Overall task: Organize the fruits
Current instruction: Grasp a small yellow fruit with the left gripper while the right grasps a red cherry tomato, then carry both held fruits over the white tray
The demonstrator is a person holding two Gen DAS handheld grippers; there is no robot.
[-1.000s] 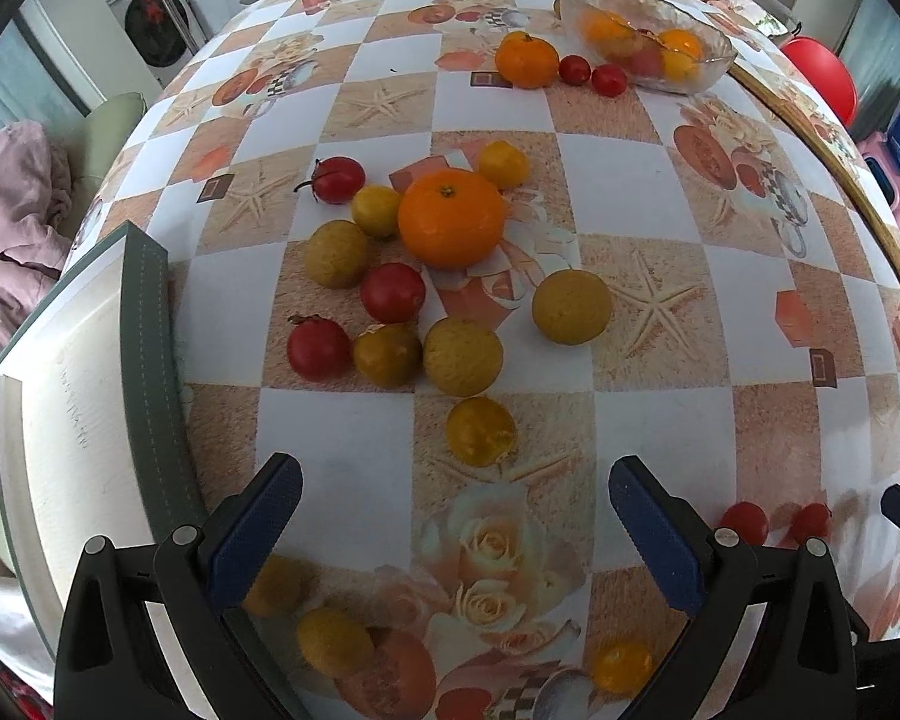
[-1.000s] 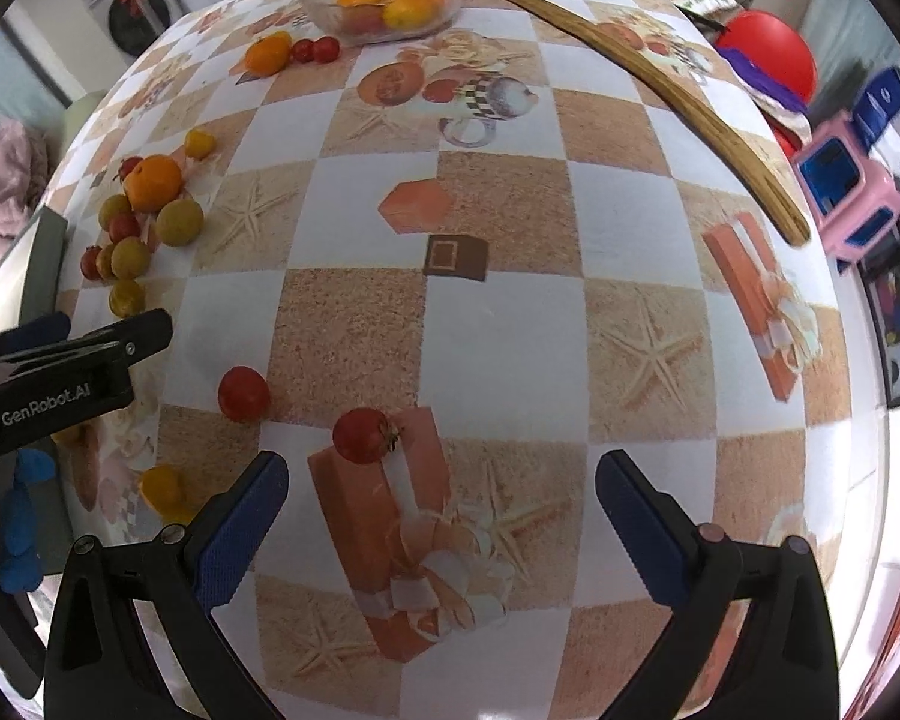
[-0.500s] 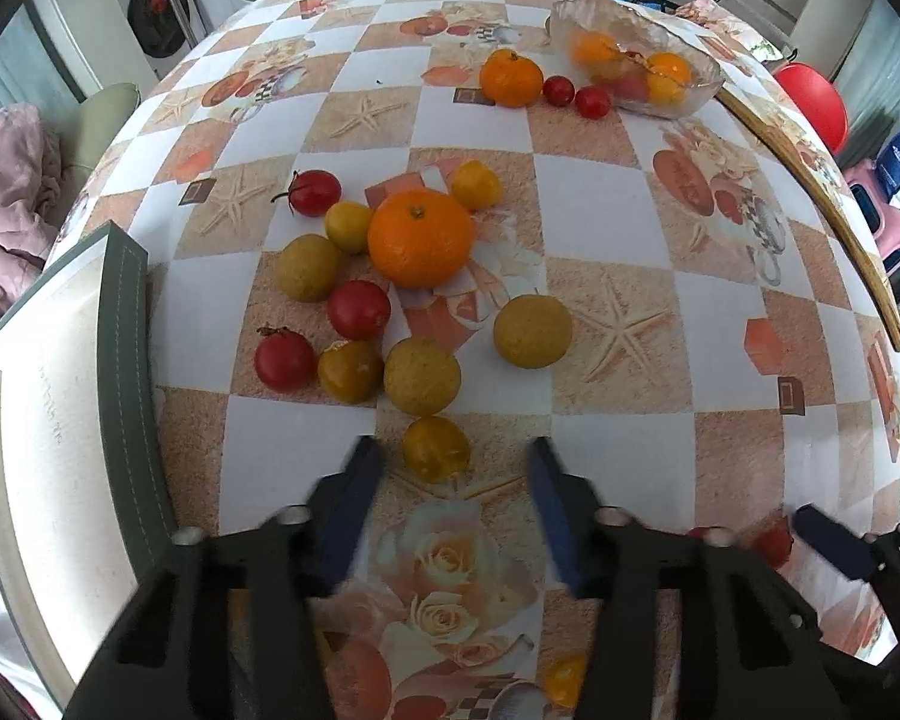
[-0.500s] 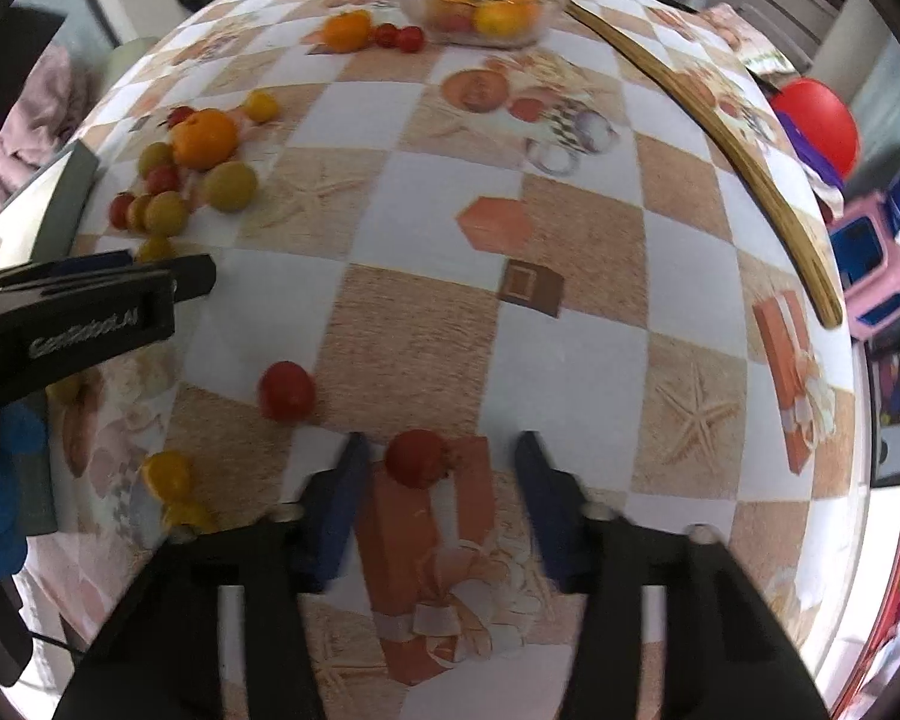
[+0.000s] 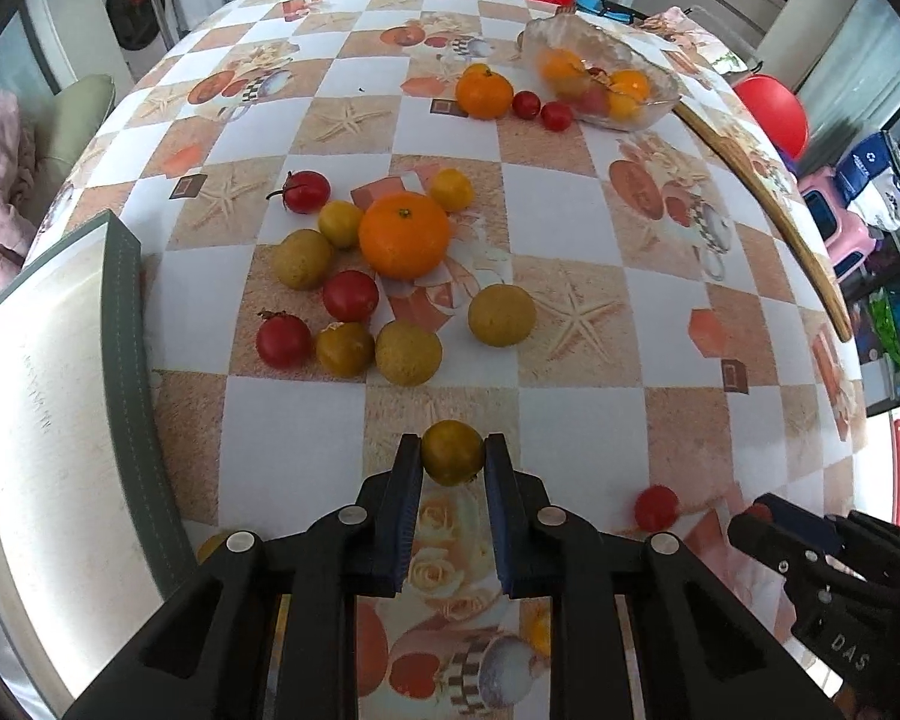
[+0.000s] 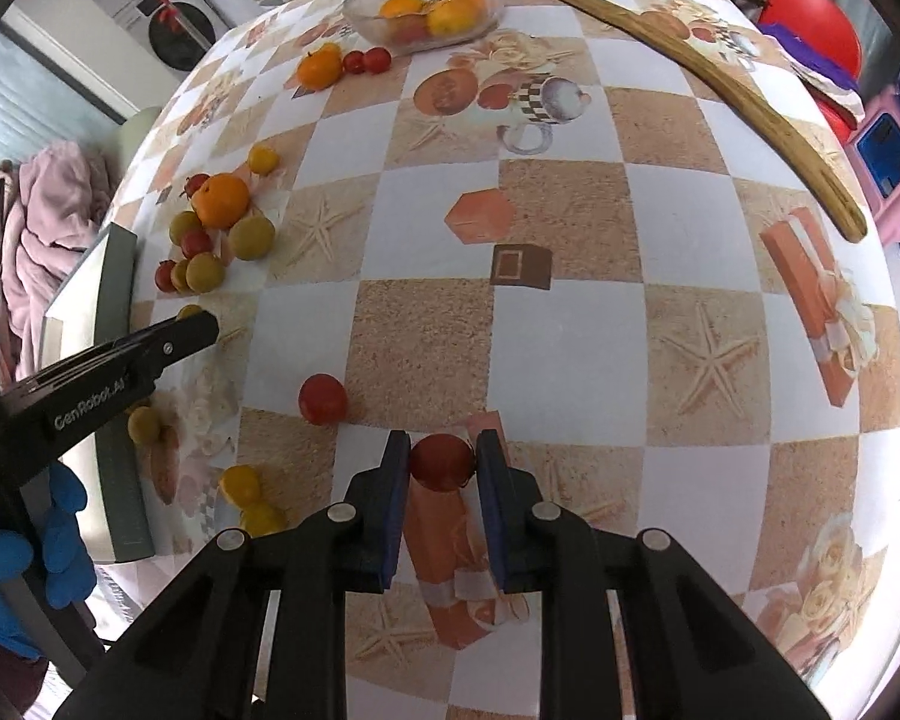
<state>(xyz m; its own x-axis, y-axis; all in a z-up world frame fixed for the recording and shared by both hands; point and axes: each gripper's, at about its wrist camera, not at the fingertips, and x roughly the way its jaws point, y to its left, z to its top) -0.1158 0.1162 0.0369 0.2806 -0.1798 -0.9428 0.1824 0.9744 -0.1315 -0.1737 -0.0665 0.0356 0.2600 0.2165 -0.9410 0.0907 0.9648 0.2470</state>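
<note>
The left gripper (image 5: 453, 461) is clenched on a yellow cherry tomato (image 5: 453, 451), its two blue pads pressing the fruit from either side just above the checked tablecloth (image 5: 570, 228); the right gripper (image 6: 442, 461) is likewise clamped on a red cherry tomato (image 6: 442, 461), pinched between its pads over a printed gift box on the cloth. Taking the large orange (image 5: 404, 234) as the landmark: the held yellow tomato sits well nearer the camera than it; a cluster of fruit lies around it, with a red tomato (image 5: 350, 295) and a tan round fruit (image 5: 301, 258) just beside it on the near left, and another tan fruit (image 5: 501, 315) near it on the right. Far beyond the orange stands a glass bowl (image 5: 594, 54) holding orange and red fruit, with a smaller orange (image 5: 483, 94) and two red tomatoes next to the bowl. To the left of the orange lies a grey-edged box (image 5: 120, 324). In the right wrist view, a loose red tomato (image 6: 322, 399) rests just left of the held red one, well apart from the orange.
</note>
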